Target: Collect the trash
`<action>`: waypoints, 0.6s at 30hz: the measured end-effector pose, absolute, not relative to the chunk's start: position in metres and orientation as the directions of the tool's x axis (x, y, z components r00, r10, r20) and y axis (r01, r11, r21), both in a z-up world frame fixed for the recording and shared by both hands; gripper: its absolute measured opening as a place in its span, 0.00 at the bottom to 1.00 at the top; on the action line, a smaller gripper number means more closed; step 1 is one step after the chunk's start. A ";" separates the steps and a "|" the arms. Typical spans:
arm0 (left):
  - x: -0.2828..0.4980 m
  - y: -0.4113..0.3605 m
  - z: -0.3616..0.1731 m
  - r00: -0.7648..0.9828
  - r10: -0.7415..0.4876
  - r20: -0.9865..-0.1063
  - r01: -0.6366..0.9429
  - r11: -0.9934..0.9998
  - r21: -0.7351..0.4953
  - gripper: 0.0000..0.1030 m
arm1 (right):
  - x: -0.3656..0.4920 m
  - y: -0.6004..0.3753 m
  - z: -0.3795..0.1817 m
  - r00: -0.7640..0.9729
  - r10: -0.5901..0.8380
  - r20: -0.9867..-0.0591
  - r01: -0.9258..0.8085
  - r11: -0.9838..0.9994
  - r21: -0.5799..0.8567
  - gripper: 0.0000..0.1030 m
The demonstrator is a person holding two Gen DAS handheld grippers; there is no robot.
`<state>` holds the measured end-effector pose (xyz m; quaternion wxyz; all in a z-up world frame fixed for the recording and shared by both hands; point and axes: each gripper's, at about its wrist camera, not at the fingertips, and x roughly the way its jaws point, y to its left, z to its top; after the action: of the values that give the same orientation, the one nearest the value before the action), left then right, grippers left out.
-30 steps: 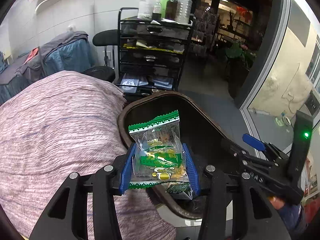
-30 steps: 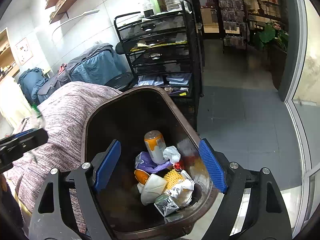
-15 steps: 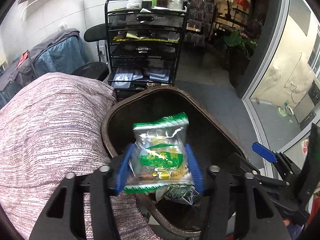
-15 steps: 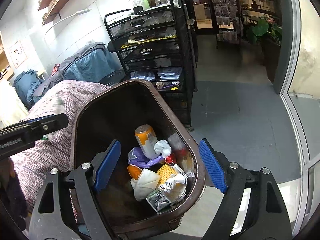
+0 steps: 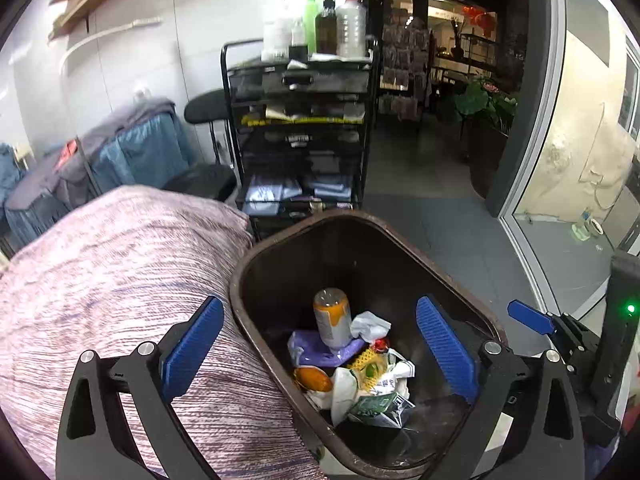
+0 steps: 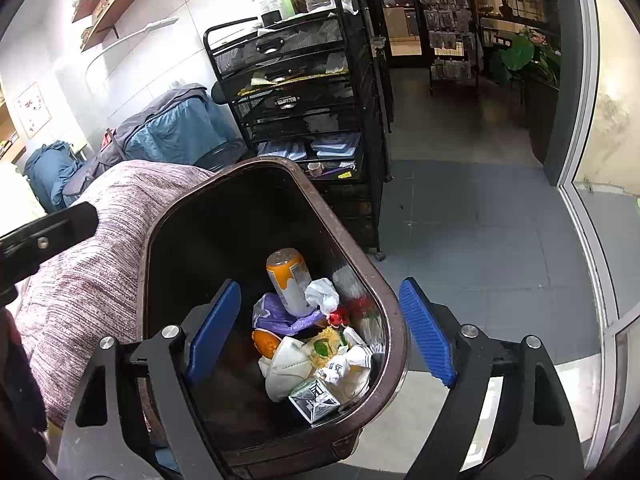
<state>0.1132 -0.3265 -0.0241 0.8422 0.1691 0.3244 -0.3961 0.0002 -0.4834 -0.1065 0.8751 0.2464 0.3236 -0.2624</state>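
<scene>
Bin (image 5: 362,236) below both of my grippers, dark brown, open at the top, standing on grey floor tiles beside a pink-striped cushion (image 5: 120,280) to its left. Left gripper (image 5: 320,344): jaws have just been opening and now stand wide, nothing between the blue pads; one pad hangs over the cushion, the other over the bin's right side. The green snack packet (image 5: 376,404) lies on the heap at the bottom of the bin, near side, apart from both pads. Right gripper (image 6: 320,336) also spread wide, having just opened a little further, and empty; its left pad sits over the bin's inside, its right pad outside the rim over the floor.

Heap in the bin, as I see it from the right wrist view: orange-and-white can (image 6: 289,280) leaning on the far side, purple wrapper (image 6: 276,318) under it, crumpled white tissue (image 6: 322,294) to the can's right, white face mask (image 6: 286,366) nearer, small grey carton (image 6: 314,396) nearest.

Beyond the bin, a black mesh drawer cart (image 5: 300,128) with bottles (image 5: 320,28) on top. Blue and grey bags (image 5: 120,152) far left, against the wall. Right gripper's body shows at the right edge of the left view, green light on.
</scene>
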 end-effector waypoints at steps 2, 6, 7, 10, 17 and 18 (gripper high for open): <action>0.109 -0.320 -0.019 0.486 -0.570 -0.662 0.774 0.633 0.023 0.94 | 0.000 -0.483 -0.105 0.656 -0.304 -0.691 0.619 0.740 0.263 0.85; 0.104 -0.308 -0.010 0.512 -0.581 -0.633 0.758 0.652 0.016 0.94 | 0.000 -0.482 -0.102 0.661 -0.305 -0.685 0.615 0.744 0.262 0.85; 0.105 -0.305 -0.008 0.519 -0.584 -0.625 0.754 0.657 0.012 0.94 | 0.001 -0.481 -0.101 0.663 -0.305 -0.683 0.614 0.744 0.263 0.85; 0.100 -0.291 -0.001 0.543 -0.588 -0.600 0.739 0.674 0.008 0.94 | 0.002 -0.477 -0.098 0.671 -0.305 -0.676 0.607 0.749 0.266 0.85; 0.092 -0.250 0.011 0.598 -0.583 -0.550 0.695 0.719 -0.006 0.94 | 0.006 -0.460 -0.085 0.701 -0.297 -0.648 0.572 0.777 0.263 0.86; 0.091 -0.243 0.012 0.609 -0.579 -0.542 0.683 0.730 -0.013 0.94 | 0.008 -0.457 -0.082 0.709 -0.295 -0.641 0.564 0.783 0.262 0.86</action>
<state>0.0907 -0.2431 0.0122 0.8915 0.0980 0.2653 -0.3539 0.0077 -0.4569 -0.0818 0.8963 0.2259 0.2971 -0.2397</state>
